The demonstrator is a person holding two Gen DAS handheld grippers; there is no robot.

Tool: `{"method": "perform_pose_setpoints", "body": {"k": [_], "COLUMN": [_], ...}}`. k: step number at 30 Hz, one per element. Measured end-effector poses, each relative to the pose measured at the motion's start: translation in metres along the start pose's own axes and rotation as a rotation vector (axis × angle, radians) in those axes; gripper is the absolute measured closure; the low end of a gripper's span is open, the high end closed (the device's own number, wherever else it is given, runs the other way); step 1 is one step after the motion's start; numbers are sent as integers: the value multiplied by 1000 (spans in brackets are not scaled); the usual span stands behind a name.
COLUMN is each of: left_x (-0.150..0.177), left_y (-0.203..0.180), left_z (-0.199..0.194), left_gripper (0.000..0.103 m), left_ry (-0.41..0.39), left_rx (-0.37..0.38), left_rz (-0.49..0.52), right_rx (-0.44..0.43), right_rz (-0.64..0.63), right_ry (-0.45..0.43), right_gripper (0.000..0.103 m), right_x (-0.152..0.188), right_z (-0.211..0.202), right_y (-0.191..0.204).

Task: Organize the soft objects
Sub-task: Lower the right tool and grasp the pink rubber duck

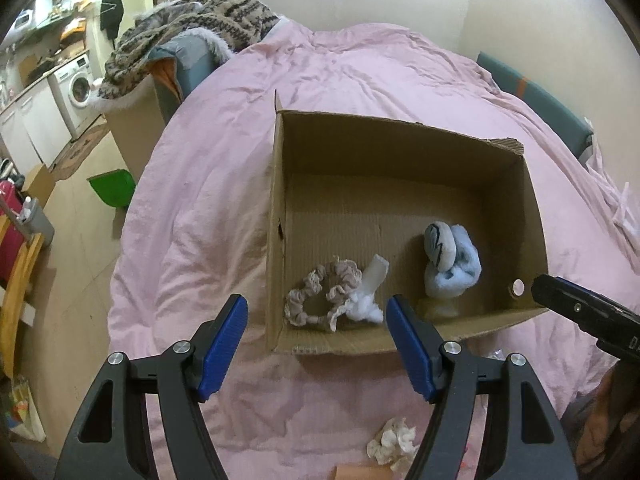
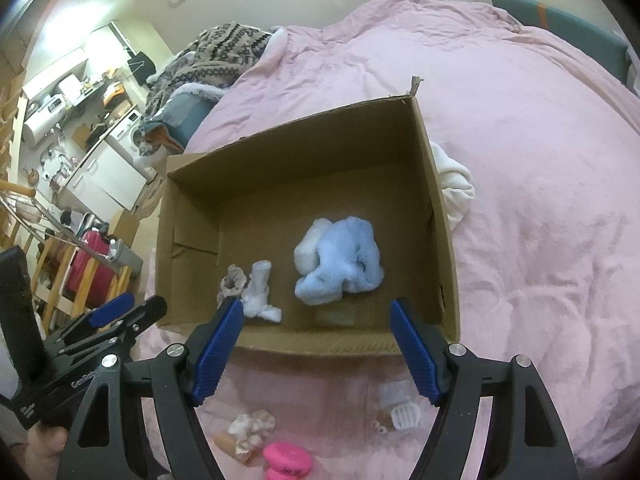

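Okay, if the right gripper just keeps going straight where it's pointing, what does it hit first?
Probably the fluffy blue sock lying in the cardboard box. The right gripper, open, looks clear of the near wall, though depth is uncertain.

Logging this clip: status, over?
Left gripper open, right gripper open, both empty. Box holds three soft items. Scrunchie outside. Nothing blocking.

Soft, even indoor light with a warm cast falls over the pink bedcover (image 1: 208, 200) in both views. Inside the cardboard box (image 1: 400, 148) the walls throw dim shadow on its floor. Strong fisheye bending curves the edges, with black vignette corners. Focus is slightly soft throughout, the far left kitchen hazy.
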State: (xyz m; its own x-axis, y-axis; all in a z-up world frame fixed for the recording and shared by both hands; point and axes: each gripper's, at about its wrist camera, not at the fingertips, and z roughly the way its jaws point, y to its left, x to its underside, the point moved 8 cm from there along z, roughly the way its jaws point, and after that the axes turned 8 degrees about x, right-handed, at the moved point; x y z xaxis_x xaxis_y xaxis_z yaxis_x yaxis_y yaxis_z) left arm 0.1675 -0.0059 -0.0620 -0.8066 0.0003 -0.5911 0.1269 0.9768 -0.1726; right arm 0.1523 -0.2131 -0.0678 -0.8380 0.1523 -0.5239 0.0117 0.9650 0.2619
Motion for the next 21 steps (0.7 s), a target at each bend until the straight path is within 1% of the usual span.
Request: {"method": "perform_pose_setpoints", "body": {"k": [9,13,17,21], "left_x": [16,23,28,41], "left_y": [2,1,0,2], "left_z": [-14,-15,-18,-18], "left_gripper": [34,34,34,34], "left_ry": [5,26,35,70], "left_rx": [-6,-11,-9,-8], "left_rz": [-9,-9,-9,-18], "right_rx": [-16,-20,-17,-6], "right_rz": [0,-8,-10,-14], "right_ry": [29,40,68,93], "right_gripper": [23,23,23,23], "right_x": [19,28,38,47], "right_z": [-5,-8,-8,-6], "right_y": [6,9,9,9]}}
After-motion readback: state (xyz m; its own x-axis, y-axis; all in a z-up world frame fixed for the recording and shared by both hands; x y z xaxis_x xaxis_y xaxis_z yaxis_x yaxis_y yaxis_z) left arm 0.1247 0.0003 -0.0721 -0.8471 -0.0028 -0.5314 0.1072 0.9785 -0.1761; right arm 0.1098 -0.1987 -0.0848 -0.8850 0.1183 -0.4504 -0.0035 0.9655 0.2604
